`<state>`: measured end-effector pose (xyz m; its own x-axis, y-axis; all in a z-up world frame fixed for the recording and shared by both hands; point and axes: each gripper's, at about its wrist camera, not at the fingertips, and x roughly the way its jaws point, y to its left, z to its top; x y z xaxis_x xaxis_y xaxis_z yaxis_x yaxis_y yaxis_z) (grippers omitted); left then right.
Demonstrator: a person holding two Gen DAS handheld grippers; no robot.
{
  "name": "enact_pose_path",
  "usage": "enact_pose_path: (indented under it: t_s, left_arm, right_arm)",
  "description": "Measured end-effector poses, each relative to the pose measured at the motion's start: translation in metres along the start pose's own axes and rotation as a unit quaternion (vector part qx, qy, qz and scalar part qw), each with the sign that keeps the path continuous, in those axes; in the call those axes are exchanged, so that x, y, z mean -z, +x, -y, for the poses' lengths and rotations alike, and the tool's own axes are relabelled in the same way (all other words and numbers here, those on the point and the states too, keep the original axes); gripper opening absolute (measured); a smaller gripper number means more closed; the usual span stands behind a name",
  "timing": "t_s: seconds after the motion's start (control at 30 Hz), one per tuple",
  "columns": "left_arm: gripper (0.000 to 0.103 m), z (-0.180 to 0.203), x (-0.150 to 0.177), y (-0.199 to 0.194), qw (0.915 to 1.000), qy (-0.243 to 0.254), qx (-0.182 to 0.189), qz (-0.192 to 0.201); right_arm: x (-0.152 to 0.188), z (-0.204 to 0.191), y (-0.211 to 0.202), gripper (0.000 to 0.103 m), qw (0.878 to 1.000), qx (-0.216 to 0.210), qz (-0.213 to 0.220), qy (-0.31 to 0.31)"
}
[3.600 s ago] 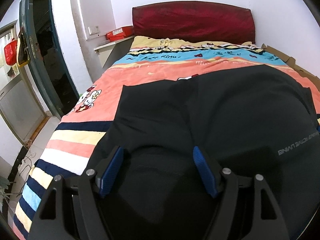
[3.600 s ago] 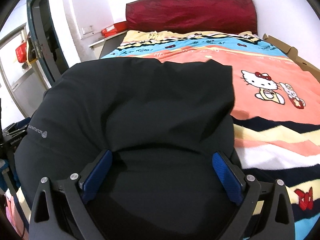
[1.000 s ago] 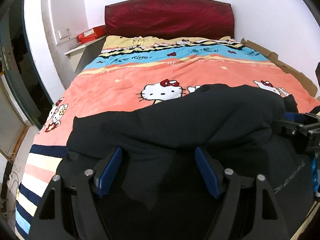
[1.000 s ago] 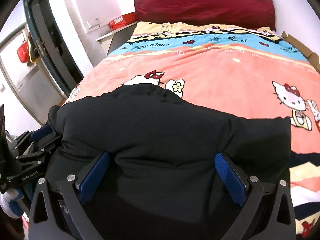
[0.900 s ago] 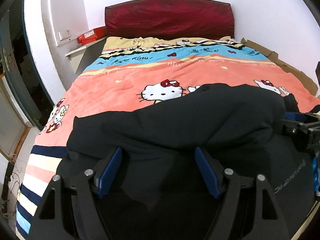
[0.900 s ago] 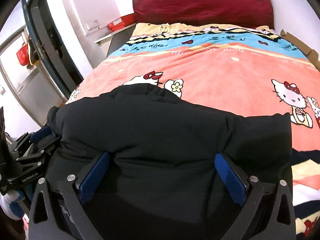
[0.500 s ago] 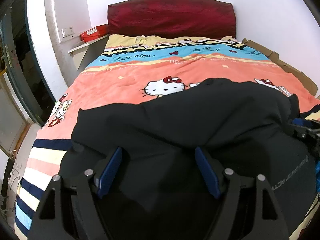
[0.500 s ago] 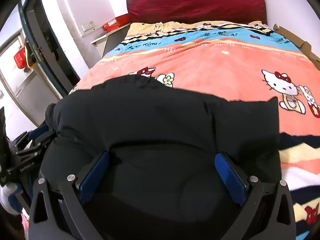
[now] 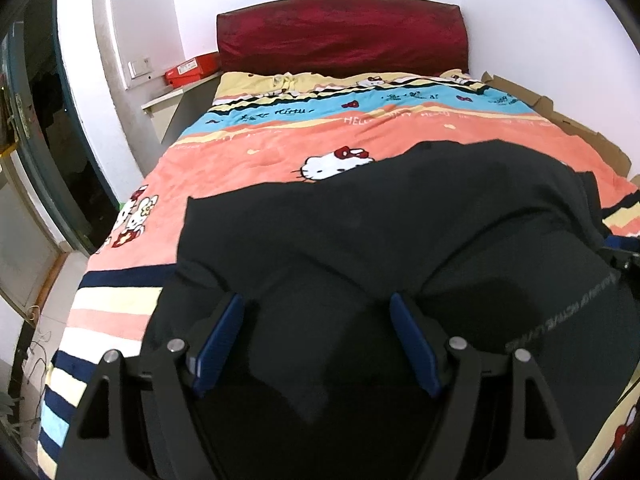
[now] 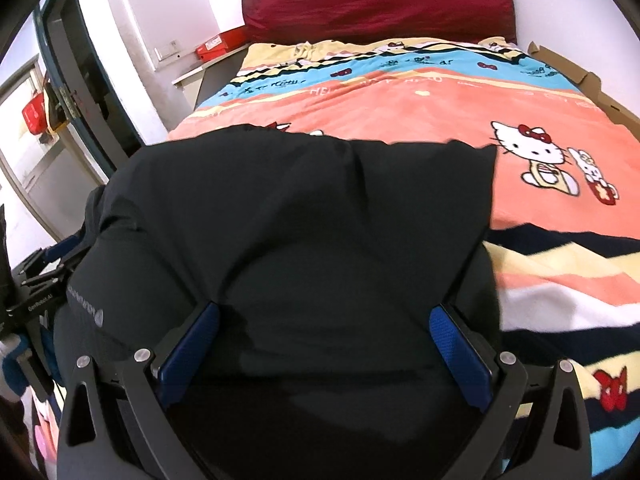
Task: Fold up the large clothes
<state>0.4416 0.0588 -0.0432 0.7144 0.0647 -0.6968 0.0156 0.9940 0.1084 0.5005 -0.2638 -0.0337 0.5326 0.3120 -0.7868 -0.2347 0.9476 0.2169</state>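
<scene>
Both grippers, left gripper (image 9: 316, 336) and right gripper (image 10: 324, 344), jaws wide, bunch the black garment (image 9: 400, 216); carry its fold evenly toward the bed's (image 9: 256, 148) headboard edge.

One black garment (image 9: 400, 232) lies on one bed (image 9: 248, 160), with one red headboard (image 9: 340, 36) at 12 o'clock. Two grippers show: the left gripper (image 9: 316, 340) at 6 o'clock in its own view, the right gripper (image 10: 324, 344) likewise. One red box (image 9: 192, 68) sits at 10 o'clock on one shelf (image 9: 168, 98), and one switch (image 9: 140, 66) is on the wall.
</scene>
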Motion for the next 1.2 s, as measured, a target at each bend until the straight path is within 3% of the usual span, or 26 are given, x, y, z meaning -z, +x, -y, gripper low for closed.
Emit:
enact_pose_path:
  t_s: [0.27, 0.5, 0.73, 0.9, 1.07, 1.13, 1.2]
  left_arm:
    - [0.075, -0.008, 0.014, -0.018, 0.9998, 0.005, -0.017, -0.008]
    - [0.075, -0.012, 0.028, -0.048, 0.9987, 0.016, -0.047, 0.010]
    - [0.075, -0.046, 0.034, -0.059, 0.9989, -0.024, -0.039, 0.010]
    - [0.075, -0.093, 0.030, -0.049, 0.9936, -0.111, 0.016, -0.016]
    - [0.076, -0.117, 0.030, 0.001, 0.9854, -0.119, 0.080, -0.092]
    - [0.094, -0.125, 0.033, 0.021, 0.9812, -0.128, 0.092, -0.112]
    - [0.103, -0.132, 0.039, 0.040, 0.9770, -0.136, 0.097, -0.132]
  right_arm:
    - [0.015, 0.009, -0.019, 0.102, 1.000, 0.017, -0.011, 0.000]
    - [0.034, 0.023, -0.040, 0.102, 0.999, 0.030, -0.014, 0.008]
    - [0.042, 0.030, -0.052, 0.102, 0.999, 0.039, -0.019, 0.014]
    - [0.034, 0.038, -0.054, 0.102, 0.999, 0.023, -0.012, 0.040]
    - [0.016, 0.059, -0.029, 0.102, 0.996, -0.014, -0.032, 0.080]
    - [0.015, 0.070, -0.008, 0.102, 0.994, -0.019, -0.062, 0.091]
    - [0.018, 0.082, 0.008, 0.102, 0.992, -0.008, -0.082, 0.098]
